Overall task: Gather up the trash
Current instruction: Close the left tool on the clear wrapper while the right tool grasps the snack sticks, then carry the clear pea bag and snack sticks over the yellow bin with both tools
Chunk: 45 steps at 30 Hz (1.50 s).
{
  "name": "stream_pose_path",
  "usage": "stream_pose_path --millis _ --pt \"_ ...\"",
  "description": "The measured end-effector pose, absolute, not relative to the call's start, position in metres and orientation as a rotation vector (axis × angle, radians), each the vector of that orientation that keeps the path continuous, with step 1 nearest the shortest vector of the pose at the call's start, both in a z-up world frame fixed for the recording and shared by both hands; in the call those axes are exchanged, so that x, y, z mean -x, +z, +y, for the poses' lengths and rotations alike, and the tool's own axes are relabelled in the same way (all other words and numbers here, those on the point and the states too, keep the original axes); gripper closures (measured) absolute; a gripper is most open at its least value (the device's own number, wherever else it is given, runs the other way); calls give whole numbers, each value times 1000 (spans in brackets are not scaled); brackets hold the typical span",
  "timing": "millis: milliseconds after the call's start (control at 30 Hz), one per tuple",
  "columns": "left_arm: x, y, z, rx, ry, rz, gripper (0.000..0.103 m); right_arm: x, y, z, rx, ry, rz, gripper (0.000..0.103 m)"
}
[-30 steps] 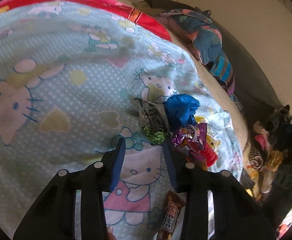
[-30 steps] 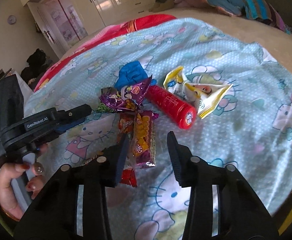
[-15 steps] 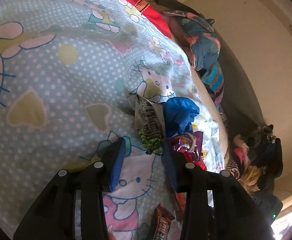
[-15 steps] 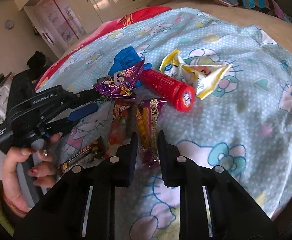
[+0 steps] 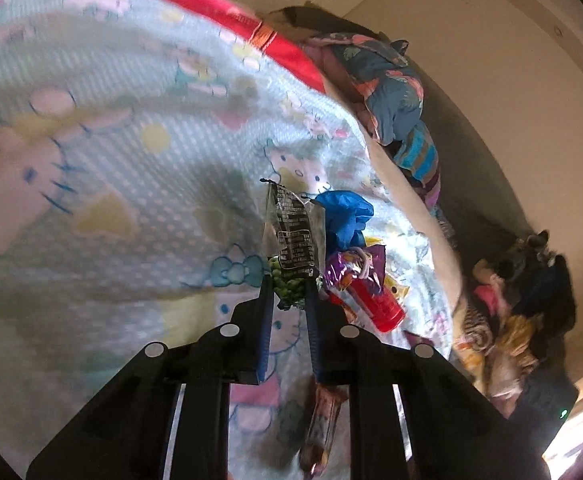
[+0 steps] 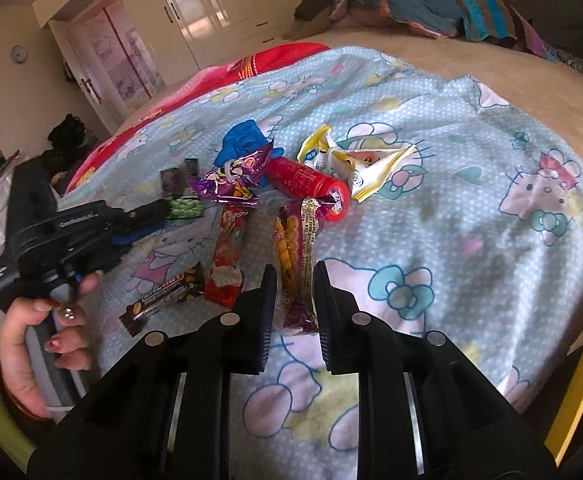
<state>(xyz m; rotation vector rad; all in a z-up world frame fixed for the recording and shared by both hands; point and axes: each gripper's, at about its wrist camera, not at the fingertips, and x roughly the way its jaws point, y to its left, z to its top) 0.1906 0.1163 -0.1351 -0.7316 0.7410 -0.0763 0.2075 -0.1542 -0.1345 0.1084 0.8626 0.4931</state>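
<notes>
Bed (image 6: 471, 208) — patterned sheet, trash strewn on it. Left hand-held gripper (image 5: 289, 288): jaws closing, green pea packet (image 5: 291, 240) clamped between them. Right hand-held gripper (image 6: 294, 280): clamped on a yellow snack packet (image 6: 297, 240). Red tube (image 6: 311, 184), blue bag (image 6: 243, 140), chocolate bar (image 6: 163, 298) — left on the sheet.

The right gripper (image 6: 294, 280) has its jaws pinched on a yellow-and-purple snack wrapper (image 6: 296, 248) on the bed's blue sheet (image 6: 471, 208); a red tube (image 6: 307, 184) lies beyond.
</notes>
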Motion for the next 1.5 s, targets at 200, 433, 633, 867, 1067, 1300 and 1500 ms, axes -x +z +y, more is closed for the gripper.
stream_pose_path --millis 200,433,633,867,1067,1300,1500 --pt "-167 -113 117 631 -55 699 88 -200 -129 -159 -104 492 844 89" --pt "-157 -85 107 573 -79 652 88 -191 -117 -166 -110 490 813 90" --pt "-151 -61 88 530 -134 612 88 -181 -104 -175 -121 492 782 90" --pt "-145 -44 65 497 -193 595 88 -172 -88 -187 -130 480 748 90" --pt "-140 -36 48 470 -239 590 88 -166 -80 -201 -143 459 727 90" --pt "-136 -26 23 433 -302 592 89 -158 -71 -218 -152 423 703 90" --pt "-131 -19 2 398 -353 599 89 -153 -64 -238 -167 386 689 90"
